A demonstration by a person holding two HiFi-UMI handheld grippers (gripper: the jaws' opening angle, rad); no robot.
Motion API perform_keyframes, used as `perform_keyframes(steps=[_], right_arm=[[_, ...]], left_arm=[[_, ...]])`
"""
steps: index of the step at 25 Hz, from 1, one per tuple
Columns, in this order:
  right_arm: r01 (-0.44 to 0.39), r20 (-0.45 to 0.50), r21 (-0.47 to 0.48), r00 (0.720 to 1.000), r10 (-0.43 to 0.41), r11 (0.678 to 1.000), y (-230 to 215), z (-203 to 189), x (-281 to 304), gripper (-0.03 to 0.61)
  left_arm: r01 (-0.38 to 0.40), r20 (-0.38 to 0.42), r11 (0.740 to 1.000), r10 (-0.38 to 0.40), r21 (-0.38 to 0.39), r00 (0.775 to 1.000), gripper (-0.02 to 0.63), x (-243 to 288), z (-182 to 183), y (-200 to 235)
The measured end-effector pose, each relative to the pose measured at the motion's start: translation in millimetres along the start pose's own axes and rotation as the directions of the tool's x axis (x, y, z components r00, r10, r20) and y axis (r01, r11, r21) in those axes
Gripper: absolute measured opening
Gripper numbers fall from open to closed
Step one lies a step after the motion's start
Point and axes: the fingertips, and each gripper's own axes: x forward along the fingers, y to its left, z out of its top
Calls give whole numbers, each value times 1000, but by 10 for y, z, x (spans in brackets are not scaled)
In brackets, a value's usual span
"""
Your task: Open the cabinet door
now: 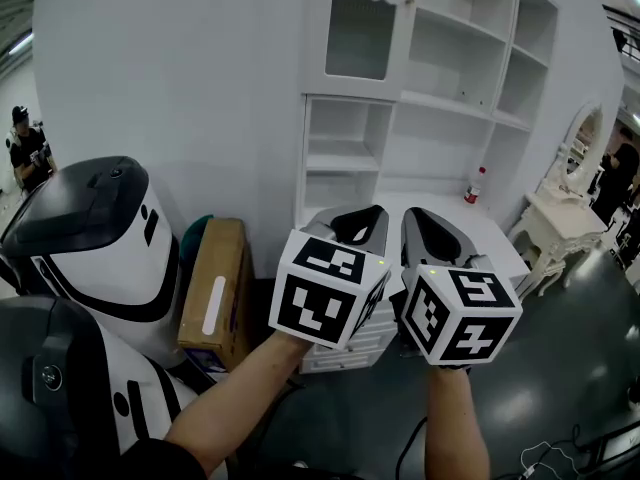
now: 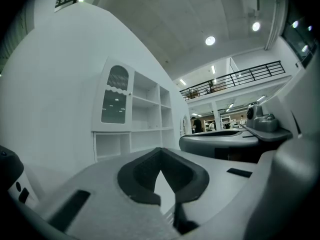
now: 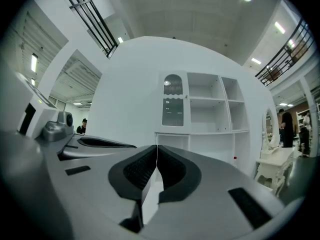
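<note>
A tall white cabinet [image 1: 420, 118] stands against the curved white wall. Its glass-paned door [image 1: 360, 33] sits shut at the upper left, beside open shelves. The same door [image 2: 116, 101] shows in the left gripper view, and the door [image 3: 173, 106] shows in the right gripper view, still some way off. My left gripper [image 1: 372, 211] and right gripper [image 1: 412, 213] are held side by side at mid height, level, pointing at the cabinet and touching nothing. The left gripper [image 2: 160, 150] is shut and empty, and so is the right gripper [image 3: 157, 146], its pads meeting.
A white and black robot body [image 1: 95, 238] and a cardboard box [image 1: 215, 293] stand at the left of the cabinet. A red-capped bottle [image 1: 474, 185] rests on the cabinet's counter. A white dressing table [image 1: 560, 223] with a mirror is at the right. People stand far left [image 1: 25, 148] and far right [image 1: 612, 178].
</note>
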Motion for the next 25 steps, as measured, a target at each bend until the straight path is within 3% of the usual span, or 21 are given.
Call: perform_keyframes(steps=[13,25], right_arm=[[-3,-12,2,1000,3,1000,-212,-122,354,21],[-58,8,17,998,58,998,-899,-153,961,21]], left_arm=[[-6,1,1000,6,-6,1000,5,379,-37,195],[-58,-9,998,58,12,998,5,1277,14,300]])
